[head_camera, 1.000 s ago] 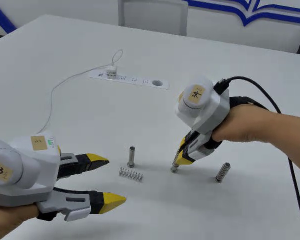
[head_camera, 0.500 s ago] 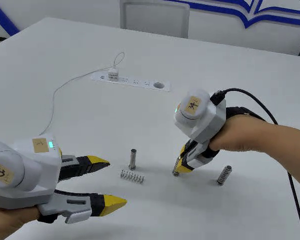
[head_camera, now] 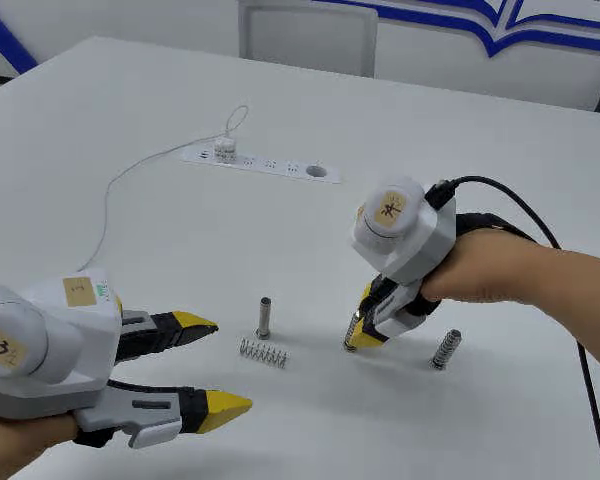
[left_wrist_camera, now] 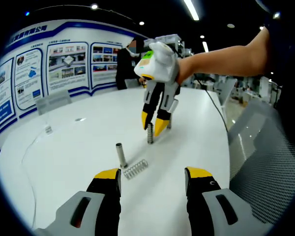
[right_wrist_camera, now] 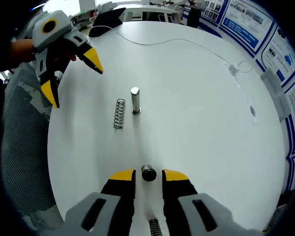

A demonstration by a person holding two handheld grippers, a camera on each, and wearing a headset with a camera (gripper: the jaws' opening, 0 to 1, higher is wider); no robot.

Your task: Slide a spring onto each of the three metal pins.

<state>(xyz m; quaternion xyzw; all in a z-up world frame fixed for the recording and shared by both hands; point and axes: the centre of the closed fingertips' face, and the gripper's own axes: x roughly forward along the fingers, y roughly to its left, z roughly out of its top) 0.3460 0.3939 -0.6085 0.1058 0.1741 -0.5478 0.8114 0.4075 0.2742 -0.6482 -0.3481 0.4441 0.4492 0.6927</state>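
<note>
Three metal pins stand in a row on the white table (head_camera: 130, 110). The left pin (head_camera: 264, 317) (right_wrist_camera: 135, 101) (left_wrist_camera: 121, 155) is bare, and a loose spring (head_camera: 261, 351) (right_wrist_camera: 119, 113) (left_wrist_camera: 136, 168) lies flat beside it. The middle pin (head_camera: 352, 331) (right_wrist_camera: 148, 173) (left_wrist_camera: 150, 133) carries a spring, and my right gripper (head_camera: 363, 328) (right_wrist_camera: 148, 176) points straight down over it, its jaws closed in on the spring's upper end. A spring also sits on the right pin (head_camera: 445, 349). My left gripper (head_camera: 212, 362) (left_wrist_camera: 152, 174) hovers open and holds nothing, near the loose spring.
A white power strip (head_camera: 265, 160) with a plug and thin white cable (head_camera: 130, 170) lies farther back on the table. A black cable (head_camera: 520, 205) trails from my right gripper. A chair back (head_camera: 308, 35) stands behind the table's far edge.
My right gripper has sunk a little lower along the middle pin. The left gripper and the loose spring have stayed where they were.
</note>
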